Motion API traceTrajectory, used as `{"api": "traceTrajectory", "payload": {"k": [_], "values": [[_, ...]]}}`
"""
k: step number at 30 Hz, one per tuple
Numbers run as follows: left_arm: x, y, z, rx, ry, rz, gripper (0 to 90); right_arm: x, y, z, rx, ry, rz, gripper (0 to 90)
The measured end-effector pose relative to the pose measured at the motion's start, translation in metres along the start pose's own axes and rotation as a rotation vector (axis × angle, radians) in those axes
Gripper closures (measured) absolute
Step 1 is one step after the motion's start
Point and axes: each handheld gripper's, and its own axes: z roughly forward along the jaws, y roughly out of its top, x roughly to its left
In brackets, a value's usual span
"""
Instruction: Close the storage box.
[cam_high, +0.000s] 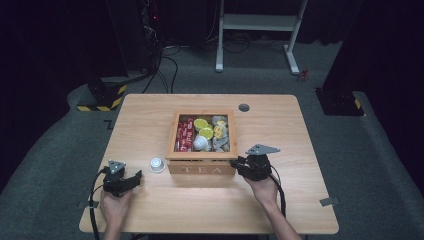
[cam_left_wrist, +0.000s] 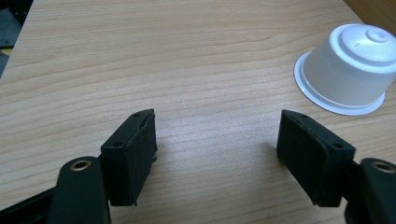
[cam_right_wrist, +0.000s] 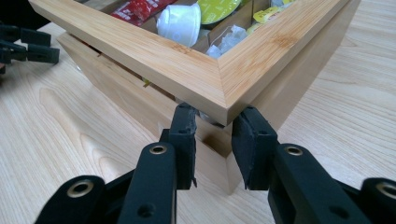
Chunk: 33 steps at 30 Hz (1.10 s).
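A wooden box marked TEA (cam_high: 201, 169) stands mid-table, holding red sachets (cam_high: 185, 134), yellow-green capsules (cam_high: 202, 127) and a white capsule (cam_right_wrist: 180, 23). Its top frame (cam_right_wrist: 140, 51) overhangs the body, with a dark gap under it. My right gripper (cam_high: 239, 162) is at the box's front right corner. Its jaws (cam_right_wrist: 215, 116) stand slightly apart just below the frame's corner, open, with the corner edge between them and the pads not pressing. My left gripper (cam_high: 135, 176) rests low at the front left, open and empty (cam_left_wrist: 215, 135). An upturned white capsule (cam_left_wrist: 348, 70) stands just ahead of it (cam_high: 157, 164).
The wooden table (cam_high: 280, 200) has bare wood in front of and beside the box. A grey round grommet (cam_high: 244, 107) sits near its far edge. Beyond the table stands a white desk frame (cam_high: 255, 22) on dark carpet, with cables at the back left.
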Motion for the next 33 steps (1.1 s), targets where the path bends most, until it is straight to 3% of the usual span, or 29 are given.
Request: {"api": "traceTrajectory", "payload": {"k": [8,12,16,21,27,33], "values": [[0.0,0.0,0.0,0.0,0.0,0.0,28.9,0.001,-0.004,-0.002,0.02,-0.014,-0.024,68.2],[0.0,0.0,0.0,0.0,0.0,0.0,28.9,-0.001,-0.01,-0.002,0.036,-0.007,-0.011,67.5],[0.0,0.0,0.0,0.0,0.0,0.0,28.9,-0.003,-0.012,-0.008,0.003,0.016,0.002,68.7],[0.0,0.0,0.0,0.0,0.001,0.0,28.9,-0.003,-0.007,-0.019,-0.037,0.012,-0.013,71.5],[0.0,0.0,0.0,-0.003,0.002,-0.004,28.9,-0.009,0.0,-0.014,-0.041,0.009,0.019,73.6],[0.0,0.0,0.0,-0.003,0.003,-0.004,28.9,-0.008,0.005,-0.008,-0.047,0.0,0.007,74.7]]}}
